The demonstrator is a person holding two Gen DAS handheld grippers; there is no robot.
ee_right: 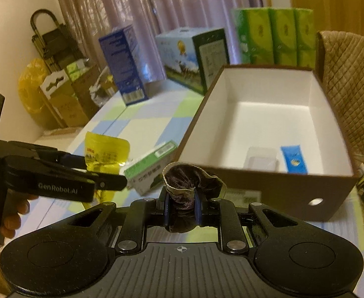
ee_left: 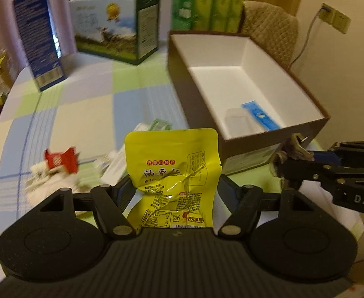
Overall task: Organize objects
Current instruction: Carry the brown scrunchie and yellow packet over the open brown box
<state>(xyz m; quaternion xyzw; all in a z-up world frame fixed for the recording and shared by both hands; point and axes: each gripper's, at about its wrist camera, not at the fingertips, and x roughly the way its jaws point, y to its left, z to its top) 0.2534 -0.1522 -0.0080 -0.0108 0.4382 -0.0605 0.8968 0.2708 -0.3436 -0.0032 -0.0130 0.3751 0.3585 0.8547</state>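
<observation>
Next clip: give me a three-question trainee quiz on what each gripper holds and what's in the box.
1. True or false: the left gripper is shut on the yellow snack packet.
2. What does the right gripper hold? A) a red wrapper B) a dark cloth pouch C) nothing
3. Fill in: inside the brown cardboard box, beside the clear plastic tray, lies a ____ sachet.

Key: 1 true; 2 B; 3 blue.
</observation>
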